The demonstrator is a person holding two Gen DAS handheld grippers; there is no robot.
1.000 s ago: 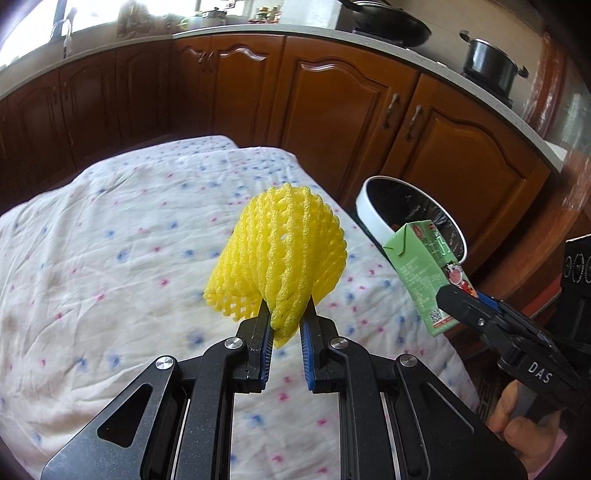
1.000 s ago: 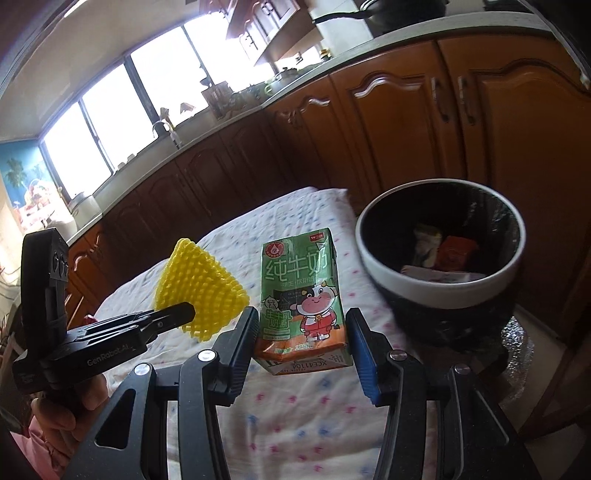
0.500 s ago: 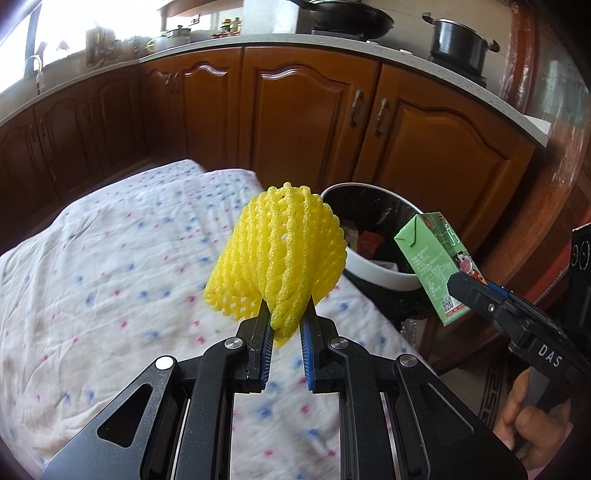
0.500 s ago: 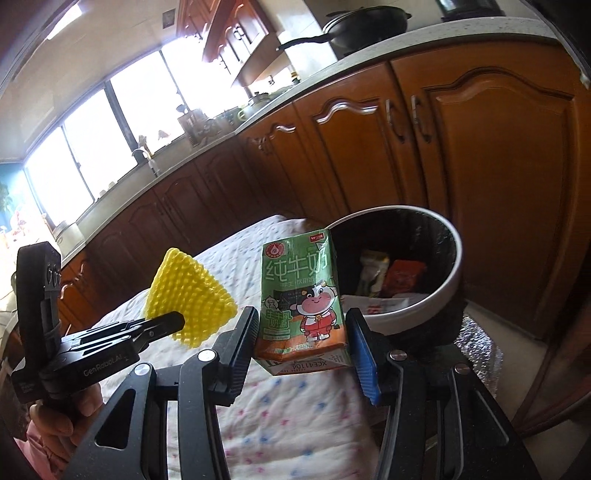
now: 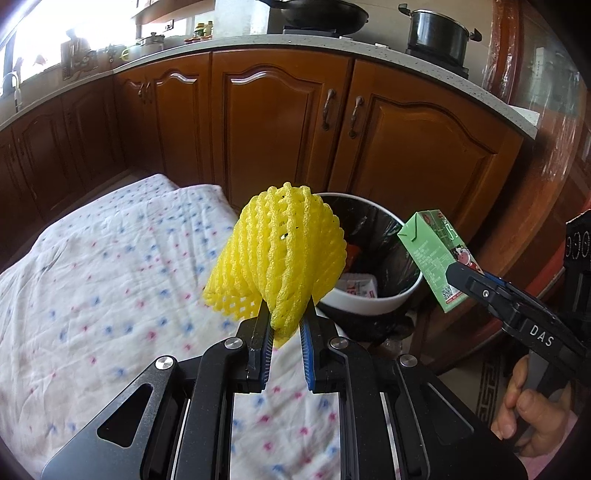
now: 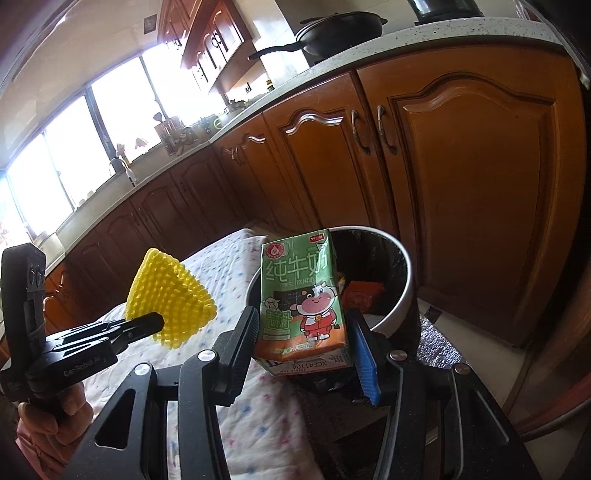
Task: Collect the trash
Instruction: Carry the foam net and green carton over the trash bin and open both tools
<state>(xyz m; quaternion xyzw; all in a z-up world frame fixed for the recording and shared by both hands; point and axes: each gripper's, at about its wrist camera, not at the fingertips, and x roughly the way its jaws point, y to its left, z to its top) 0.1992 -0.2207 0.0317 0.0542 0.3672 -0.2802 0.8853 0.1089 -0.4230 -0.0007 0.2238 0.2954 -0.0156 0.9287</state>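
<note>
My left gripper [image 5: 286,321] is shut on a yellow foam fruit net [image 5: 277,254] and holds it up over the table's far corner, just in front of the trash bin [image 5: 369,302]. The net also shows in the right wrist view [image 6: 168,299]. My right gripper [image 6: 303,332] is shut on a green milk carton [image 6: 301,299], upright, close to the near rim of the bin [image 6: 400,291]. The carton shows at the right of the left wrist view [image 5: 434,258]. The bin is white with a black liner and holds some wrappers.
A table under a white cloth with small coloured dots [image 5: 92,277] lies to the left of the bin. Brown kitchen cabinets [image 5: 277,122] stand close behind, with a pot [image 5: 437,35] and a pan on the counter. A patterned mat [image 5: 487,391] lies on the floor at right.
Both grippers have moved to the right, off the table and toward the bin, each still holding its item. The bin is now nearer and more central in both views.
</note>
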